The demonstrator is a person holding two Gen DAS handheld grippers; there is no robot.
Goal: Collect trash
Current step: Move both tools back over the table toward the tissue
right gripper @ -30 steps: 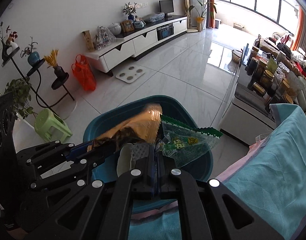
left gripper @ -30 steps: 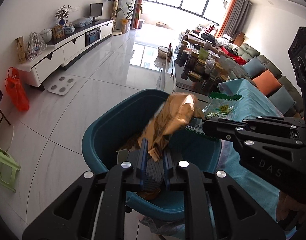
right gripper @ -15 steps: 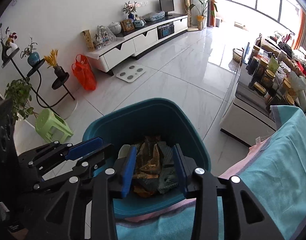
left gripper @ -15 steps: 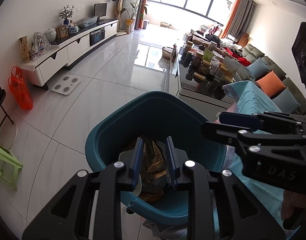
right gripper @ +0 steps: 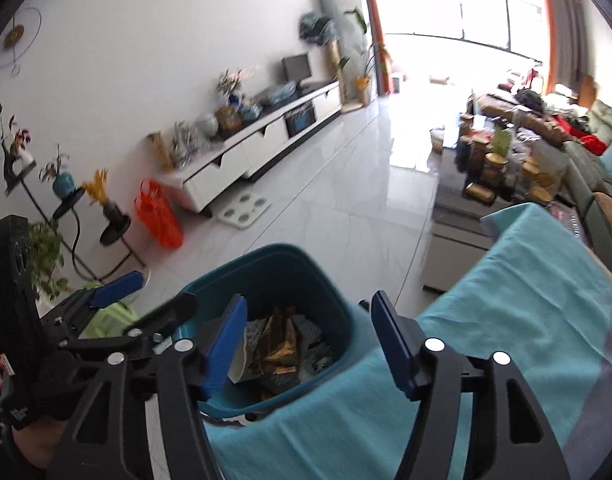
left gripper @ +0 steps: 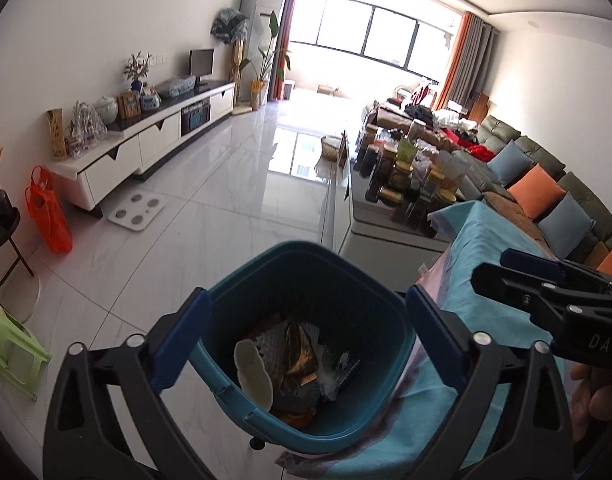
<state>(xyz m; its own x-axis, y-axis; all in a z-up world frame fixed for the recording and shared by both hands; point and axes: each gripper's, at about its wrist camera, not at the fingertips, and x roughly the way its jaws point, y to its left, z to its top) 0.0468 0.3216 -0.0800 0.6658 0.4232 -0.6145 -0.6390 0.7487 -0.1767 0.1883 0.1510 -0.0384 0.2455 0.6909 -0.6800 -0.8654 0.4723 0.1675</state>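
Note:
A teal trash bin (left gripper: pixel 265 264) (right gripper: pixel 265 260) stands on the floor against the cloth-covered table edge. Inside it lie a brown-gold wrapper (left gripper: pixel 297 356) (right gripper: pixel 277 344), a clear bag (left gripper: pixel 338 372) and a pale flat piece (left gripper: pixel 251 372). My left gripper (left gripper: pixel 306 340) hangs above the bin, jaws opening wide, nothing between them. My right gripper (right gripper: pixel 310 344) is over the bin's right rim and the table edge, jaws also opening and empty. Each gripper shows in the other's view: the right gripper (left gripper: pixel 546 288) at the right side, the left gripper (right gripper: pixel 117 300) at the lower left.
The turquoise tablecloth (right gripper: pixel 506 320) covers the table at the right. A low table crowded with jars (left gripper: pixel 406 184) stands beyond, with a sofa and cushions (left gripper: pixel 546 196) behind it. A green stool (left gripper: pixel 9 356), an orange bag (left gripper: pixel 49 212), a floor scale (left gripper: pixel 135 212) and a TV cabinet (left gripper: pixel 145 148) line the left.
Both grippers let go of their wrappers, which dropped into the bin. Both jaws spread wide, and the grippers rose and drew back from the bin, the right one shifting right over the table.

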